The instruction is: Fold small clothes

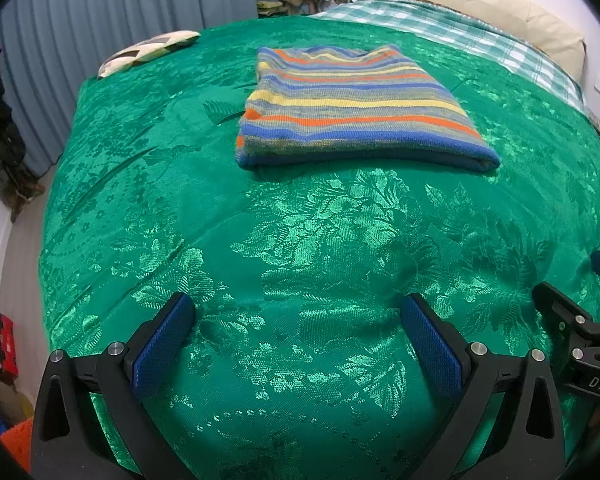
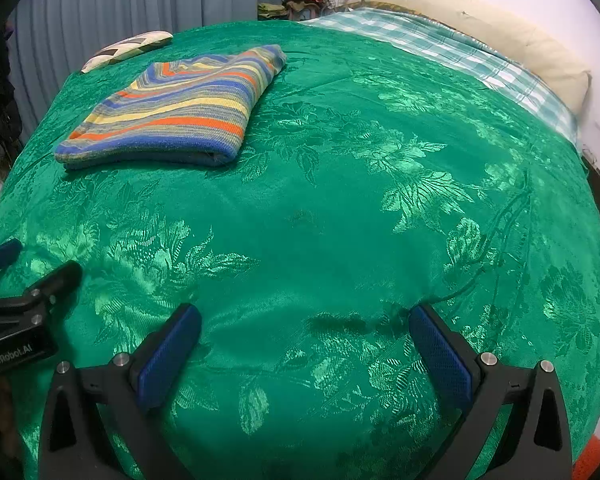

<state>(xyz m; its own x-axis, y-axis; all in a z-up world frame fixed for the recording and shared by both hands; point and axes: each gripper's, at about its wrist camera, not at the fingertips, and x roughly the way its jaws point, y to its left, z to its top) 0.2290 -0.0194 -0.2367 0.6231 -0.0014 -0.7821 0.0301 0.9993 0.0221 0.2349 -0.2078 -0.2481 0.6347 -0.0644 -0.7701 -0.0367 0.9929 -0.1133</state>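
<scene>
Folded striped sweater [image 1: 352, 108] lies flat (underside hidden) on the bedspread [image 1: 300, 240].

The folded sweater [image 1: 352, 108] lies flat on the bed [image 1: 300, 240], well ahead of both grippers. The left gripper [image 1: 296, 344] and right gripper [image 2: 304, 348] hover side by side over the bed's near part, fingers spread. A small cushion [image 1: 148, 52] rests at the far left corner, a long pillow [image 1: 480, 8] along the far right edge.
</scene>
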